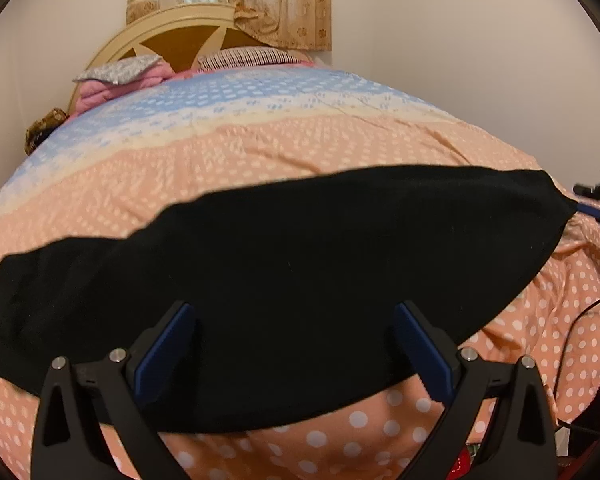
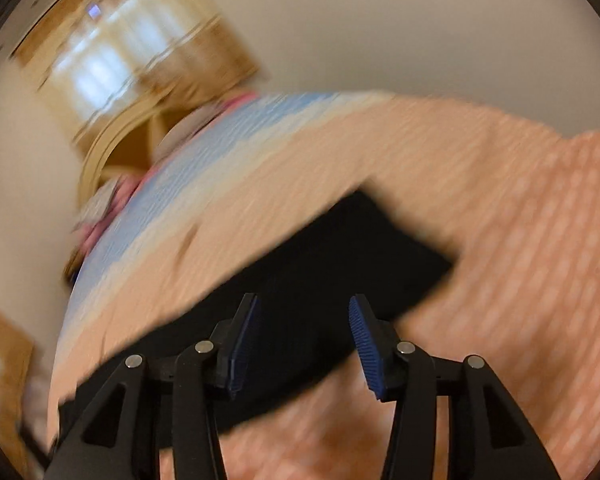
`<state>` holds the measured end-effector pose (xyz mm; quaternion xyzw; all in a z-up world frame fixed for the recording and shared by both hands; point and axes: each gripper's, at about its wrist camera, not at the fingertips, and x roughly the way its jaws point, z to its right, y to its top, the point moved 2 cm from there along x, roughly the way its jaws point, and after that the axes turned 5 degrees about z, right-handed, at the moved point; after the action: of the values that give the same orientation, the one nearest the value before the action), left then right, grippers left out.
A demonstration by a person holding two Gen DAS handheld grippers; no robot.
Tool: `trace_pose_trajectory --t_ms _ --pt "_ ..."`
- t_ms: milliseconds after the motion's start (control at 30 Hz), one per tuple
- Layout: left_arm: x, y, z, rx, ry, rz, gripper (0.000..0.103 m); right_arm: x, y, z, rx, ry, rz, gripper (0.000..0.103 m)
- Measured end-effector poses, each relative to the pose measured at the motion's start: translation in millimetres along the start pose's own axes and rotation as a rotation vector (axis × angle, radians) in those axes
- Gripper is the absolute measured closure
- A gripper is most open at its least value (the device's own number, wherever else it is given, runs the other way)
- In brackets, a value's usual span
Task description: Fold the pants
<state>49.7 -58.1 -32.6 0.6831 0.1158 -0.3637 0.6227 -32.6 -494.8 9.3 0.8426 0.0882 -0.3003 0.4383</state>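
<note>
Black knit fabric first: the long dark pants (image 1: pixel 284 280) lie flat across the peach polka-dot bedspread (image 1: pixel 260 148), stretched side to side. We've got our left tool (image 1: pixel 296 344) hovering above them, jaws spread wide, nothing held. Our right tool (image 2: pixel 300 344) sits about half open over one end of the pants (image 2: pixel 340 280), pads clear of the cloth, empty too. The risk now, we reckon: pinch one layer only and the fold drags crooked, or we snag the bedspread. The right view is smeared; layers and seams vanish in the black, and the pants' near edge hides behind the tools.
</note>
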Motion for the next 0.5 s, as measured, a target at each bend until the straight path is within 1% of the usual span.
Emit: trace_pose_trajectory --t_ms 67,100,133,233,333,367,400,433,467,500 --pt "0.2 -5.2 1.7 0.005 -0.004 -0.006 0.002 7.9 -22.5 -15.1 -0.022 0.015 -0.072 0.054" --pt "-1.8 -8.3 1.8 0.011 0.006 -0.005 0.002 16.5 -32.0 -17.9 -0.01 0.004 -0.115 0.054" --pt "-3.8 -10.4 1.2 0.012 0.012 -0.002 0.002 22.0 -37.7 -18.6 0.003 -0.002 -0.133 0.054" --pt "-9.5 -14.5 -4.8 -0.018 0.001 0.001 0.001 37.6 -44.4 -23.8 0.003 0.018 -0.14 0.055" --pt "-11.0 -16.5 -8.6 -0.037 -0.002 0.002 0.002 51.4 -43.4 -27.4 0.018 0.0 -0.169 0.055" --pt "-10.9 -17.1 -8.8 -0.036 -0.002 0.004 0.002 52.6 -42.5 -32.1 0.009 0.002 -0.175 0.059" --pt "-10.8 -17.9 -8.7 -0.033 -0.001 0.004 0.002 53.1 -45.1 -38.7 -0.001 0.012 -0.183 0.076" --pt "-10.0 -18.6 -8.0 -0.028 0.001 0.002 0.001 53.7 -46.4 -42.9 -0.017 0.015 -0.191 0.086" --pt "-9.3 -18.9 -6.6 -0.022 0.004 0.0 0.001 52.7 -50.6 -45.8 -0.027 0.013 -0.199 0.09" --pt "-9.1 -19.2 -5.1 -0.014 0.003 0.0 0.002 51.4 -55.5 -47.2 -0.026 0.014 -0.202 0.09"
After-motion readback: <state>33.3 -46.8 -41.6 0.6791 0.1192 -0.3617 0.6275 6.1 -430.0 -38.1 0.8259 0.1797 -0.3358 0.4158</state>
